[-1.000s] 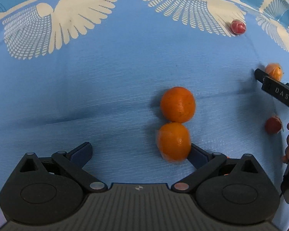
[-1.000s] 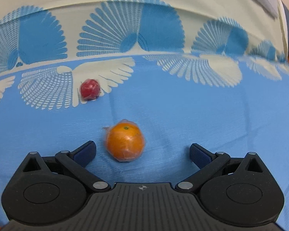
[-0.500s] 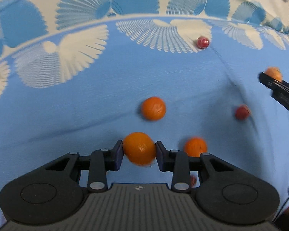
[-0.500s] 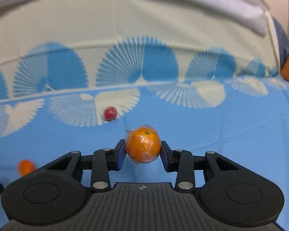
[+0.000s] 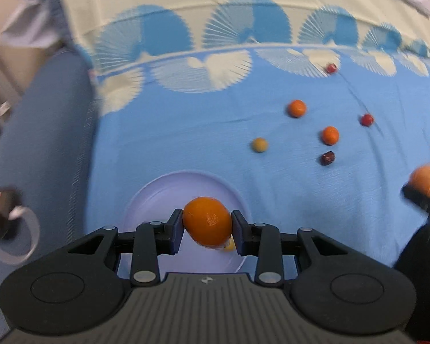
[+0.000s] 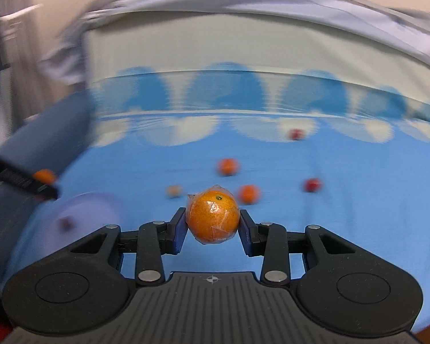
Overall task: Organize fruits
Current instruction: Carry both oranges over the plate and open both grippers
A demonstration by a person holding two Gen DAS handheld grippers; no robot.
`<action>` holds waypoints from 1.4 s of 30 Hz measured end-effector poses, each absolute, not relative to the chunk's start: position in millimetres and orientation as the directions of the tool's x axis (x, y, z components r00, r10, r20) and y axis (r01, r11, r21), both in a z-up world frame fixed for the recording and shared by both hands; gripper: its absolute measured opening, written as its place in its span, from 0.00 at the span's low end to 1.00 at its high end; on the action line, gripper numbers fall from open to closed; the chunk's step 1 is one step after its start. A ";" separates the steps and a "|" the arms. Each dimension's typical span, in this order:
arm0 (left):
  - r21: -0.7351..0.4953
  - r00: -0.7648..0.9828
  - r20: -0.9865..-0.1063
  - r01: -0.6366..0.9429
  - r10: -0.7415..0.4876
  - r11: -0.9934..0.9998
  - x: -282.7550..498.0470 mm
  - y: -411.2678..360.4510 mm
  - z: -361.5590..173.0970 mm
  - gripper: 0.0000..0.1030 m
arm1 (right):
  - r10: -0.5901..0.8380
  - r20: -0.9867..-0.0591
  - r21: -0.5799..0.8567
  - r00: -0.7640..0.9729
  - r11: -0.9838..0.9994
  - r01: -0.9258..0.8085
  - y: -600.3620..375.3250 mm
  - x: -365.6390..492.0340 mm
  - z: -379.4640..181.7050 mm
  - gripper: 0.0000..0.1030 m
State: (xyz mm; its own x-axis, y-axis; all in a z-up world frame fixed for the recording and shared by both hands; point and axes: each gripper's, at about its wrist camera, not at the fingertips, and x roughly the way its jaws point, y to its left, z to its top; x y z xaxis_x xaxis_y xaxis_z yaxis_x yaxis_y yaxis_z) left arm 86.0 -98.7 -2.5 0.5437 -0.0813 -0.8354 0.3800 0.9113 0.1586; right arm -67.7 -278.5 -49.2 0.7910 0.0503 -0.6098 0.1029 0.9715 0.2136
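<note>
My left gripper (image 5: 207, 230) is shut on a bare orange (image 5: 207, 220), held above a pale lilac plate (image 5: 157, 197) with a small yellow fruit (image 5: 230, 246) showing under the orange. My right gripper (image 6: 212, 229) is shut on an orange wrapped in clear film (image 6: 213, 219), lifted over the blue cloth. In the right wrist view the plate (image 6: 89, 209) lies at the left with a dark fruit (image 6: 64, 223) in it. Loose on the cloth are two small oranges (image 5: 297, 108) (image 5: 330, 135), red fruits (image 5: 367, 119) (image 5: 331, 68), a dark date (image 5: 328, 158) and a tan ball (image 5: 259, 144).
The blue and cream patterned cloth (image 5: 186, 132) covers the surface, which ends at a cream border at the back. A blue-grey padded edge (image 5: 43, 132) runs along the left. The other gripper with its orange (image 5: 424, 180) shows at the right edge of the left wrist view.
Both grippers closed on their oranges, lifted them off the cloth and swung left. The plate has come into both views, and the loose fruits now lie farther off.
</note>
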 end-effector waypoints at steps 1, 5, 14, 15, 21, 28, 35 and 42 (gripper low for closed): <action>0.156 0.555 -0.828 0.364 -0.080 0.918 76.4 -87.2 3.5 0.38 | 0.076 -0.604 0.217 0.793 0.973 0.072 -265.9 -72.2 -43.1 0.39; 0.165 0.609 -0.790 0.324 -0.071 0.932 38.0 -49.8 21.0 0.38 | 0.171 -0.583 0.233 0.795 0.972 -0.038 -221.8 -91.2 -20.5 0.39; 0.069 0.625 -0.771 0.272 -0.122 0.960 -12.3 2.5 26.5 0.38 | 0.233 -0.590 0.169 0.773 0.972 -0.163 -158.5 -122.5 2.4 0.39; 0.057 0.623 -0.771 0.272 -0.131 0.961 -16.5 5.5 26.2 0.38 | 0.229 -0.588 0.162 0.776 0.973 -0.164 -155.6 -127.7 3.9 0.39; 0.020 0.625 -0.763 0.280 -0.167 0.960 -31.3 14.8 24.1 0.38 | 0.213 -0.593 0.126 0.776 0.977 -0.172 -143.4 -135.7 9.5 0.39; -0.008 0.634 -0.752 0.267 -0.181 0.964 -32.5 25.1 25.3 0.38 | 0.207 -0.597 0.093 0.775 0.977 -0.190 -136.4 -134.2 13.1 0.39; -0.015 0.632 -0.754 0.258 -0.180 0.966 -30.9 28.4 23.2 0.38 | 0.204 -0.603 0.082 0.771 0.977 -0.195 -135.3 -133.4 11.7 0.39; -0.006 0.625 -0.764 0.243 -0.162 0.970 -25.8 29.4 21.3 0.38 | 0.206 -0.608 0.082 0.767 0.977 -0.197 -134.3 -131.3 9.9 0.39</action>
State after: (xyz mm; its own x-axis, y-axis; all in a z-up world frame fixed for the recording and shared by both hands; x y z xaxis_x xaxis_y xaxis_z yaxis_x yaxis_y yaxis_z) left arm -25.8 29.4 21.3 0.6245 -0.1615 -0.7641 0.2430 0.9700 -0.0064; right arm -131.3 -134.3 9.9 0.7671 0.2057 -0.6077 -0.1972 0.9770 0.0817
